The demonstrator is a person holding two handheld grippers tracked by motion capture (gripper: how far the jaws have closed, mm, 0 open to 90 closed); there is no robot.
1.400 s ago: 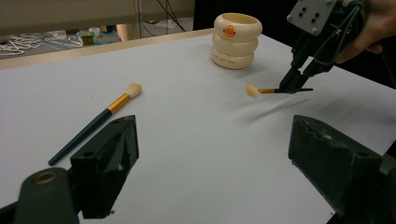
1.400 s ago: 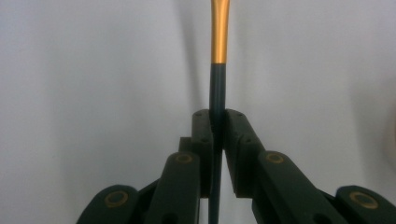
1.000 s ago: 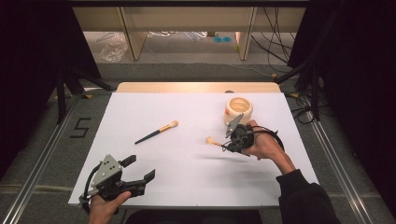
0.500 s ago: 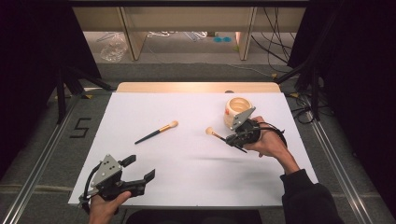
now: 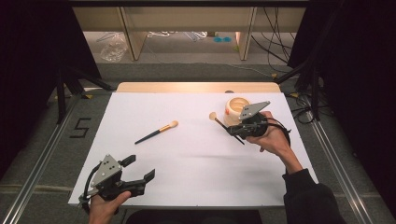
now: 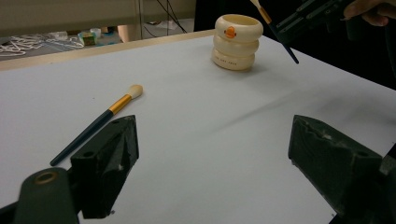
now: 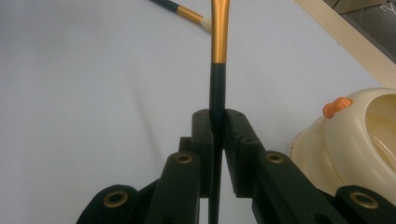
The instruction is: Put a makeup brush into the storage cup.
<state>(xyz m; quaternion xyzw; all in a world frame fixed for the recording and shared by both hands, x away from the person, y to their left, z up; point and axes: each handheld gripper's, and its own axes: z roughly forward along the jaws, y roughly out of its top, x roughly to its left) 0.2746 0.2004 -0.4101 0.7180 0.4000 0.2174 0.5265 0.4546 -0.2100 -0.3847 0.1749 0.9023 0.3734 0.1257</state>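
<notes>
Currently, one container stands on the white table (image 5: 187,158): a cream, ribbed holder (image 5: 236,108) built like three stacked rings, with a small orange duck emblem on its top ring. Its mouth faces up; the interior visible in the right gripper view (image 7: 378,126) is cream-coloured, and no contents can be made out in the part that shows. A line of small lettering runs round a lower ring in the left gripper view (image 6: 235,42), too small to read.

The right gripper (image 5: 232,130) has its jaws together, clamped on the dark handle of a makeup brush (image 5: 223,125). In the right gripper view the handle (image 7: 216,88) runs straight up out of the closed jaw tips, passes into an orange-gold ferrule, and continues past the top edge; the handle's tail extends back below the jaws. The holder sits just beside the jaws, on their right in that view. In the high view the brush is lifted off the table, its pale tip pointing up and away from the jaws.

The left gripper (image 5: 140,171) has its jaws wide apart with nothing between them. A second brush (image 5: 156,132) lies flat on the table ahead of these jaws, toward the left jaw in the left gripper view (image 6: 95,123), well apart from the holder.

A floor marking (image 5: 80,127) beside the table reads "5".
</notes>
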